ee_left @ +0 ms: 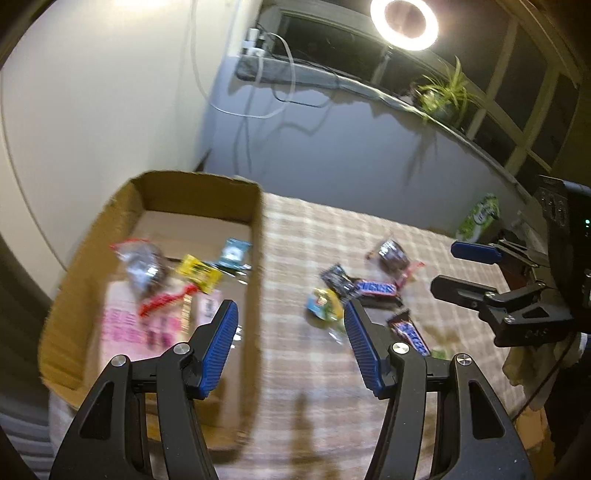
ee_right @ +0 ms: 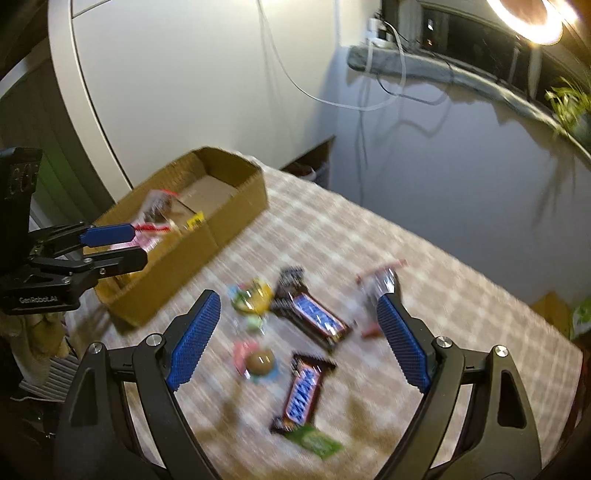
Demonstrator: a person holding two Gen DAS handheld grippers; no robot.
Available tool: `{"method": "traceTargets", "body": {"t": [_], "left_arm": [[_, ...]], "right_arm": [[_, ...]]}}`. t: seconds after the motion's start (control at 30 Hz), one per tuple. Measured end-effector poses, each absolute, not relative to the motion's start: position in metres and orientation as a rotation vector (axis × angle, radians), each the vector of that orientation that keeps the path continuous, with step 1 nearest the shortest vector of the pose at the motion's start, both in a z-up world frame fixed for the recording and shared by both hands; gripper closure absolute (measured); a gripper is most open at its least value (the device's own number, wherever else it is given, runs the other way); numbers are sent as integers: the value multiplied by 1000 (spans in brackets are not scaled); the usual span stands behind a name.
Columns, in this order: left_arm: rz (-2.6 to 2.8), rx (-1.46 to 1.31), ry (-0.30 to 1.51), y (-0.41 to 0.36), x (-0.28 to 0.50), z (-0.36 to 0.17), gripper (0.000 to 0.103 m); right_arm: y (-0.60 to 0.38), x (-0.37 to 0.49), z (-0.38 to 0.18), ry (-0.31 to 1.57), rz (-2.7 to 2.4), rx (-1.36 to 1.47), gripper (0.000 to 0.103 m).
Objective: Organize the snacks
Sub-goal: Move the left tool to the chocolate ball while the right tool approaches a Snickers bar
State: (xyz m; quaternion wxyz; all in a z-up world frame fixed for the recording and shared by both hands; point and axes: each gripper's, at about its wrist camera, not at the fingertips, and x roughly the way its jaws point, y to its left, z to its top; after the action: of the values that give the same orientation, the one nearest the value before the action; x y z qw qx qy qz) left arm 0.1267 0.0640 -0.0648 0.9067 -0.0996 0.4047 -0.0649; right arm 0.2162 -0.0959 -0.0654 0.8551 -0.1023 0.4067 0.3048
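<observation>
A cardboard box (ee_left: 255,229) stands at the left of the checked table and holds several snack packets, among them a yellow one (ee_left: 197,273) and a clear red-topped bag (ee_left: 142,262). The box also shows in the right wrist view (ee_right: 229,218). Loose on the cloth lie two Snickers bars (ee_right: 317,319) (ee_right: 303,393), a yellow-green candy (ee_right: 253,295), a clear red-edged bag (ee_right: 376,284), a round brown sweet (ee_right: 260,362) and a green packet (ee_right: 316,445). My left gripper (ee_left: 291,310) is open and empty over the box's right wall. My right gripper (ee_right: 299,299) is open and empty above the loose snacks.
A checked cloth (ee_right: 424,258) covers the table. A ring light (ee_left: 404,24) and a potted plant (ee_left: 443,92) stand on the window sill behind. Cables (ee_left: 280,74) hang on the wall. A green package (ee_left: 480,218) sits past the table's far right edge.
</observation>
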Motion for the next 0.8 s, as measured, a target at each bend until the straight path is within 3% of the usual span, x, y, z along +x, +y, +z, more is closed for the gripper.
{"method": "traceTargets", "body": {"t": [0.23, 0.47, 0.6, 0.8], "left_arm": [[-215, -170, 880, 27, 127, -80, 46], [-287, -114, 927, -4, 128, -99, 70], [-304, -59, 944, -16, 133, -107, 72], [-308, 10, 964, -31, 143, -120, 72]], "right_arm": [[-119, 205, -86, 916, 622, -192, 14], [-122, 194, -111, 964, 643, -210, 14], [-120, 193, -126, 1003, 659, -228, 32], [-119, 197, -139, 1038, 673, -240, 44]]}}
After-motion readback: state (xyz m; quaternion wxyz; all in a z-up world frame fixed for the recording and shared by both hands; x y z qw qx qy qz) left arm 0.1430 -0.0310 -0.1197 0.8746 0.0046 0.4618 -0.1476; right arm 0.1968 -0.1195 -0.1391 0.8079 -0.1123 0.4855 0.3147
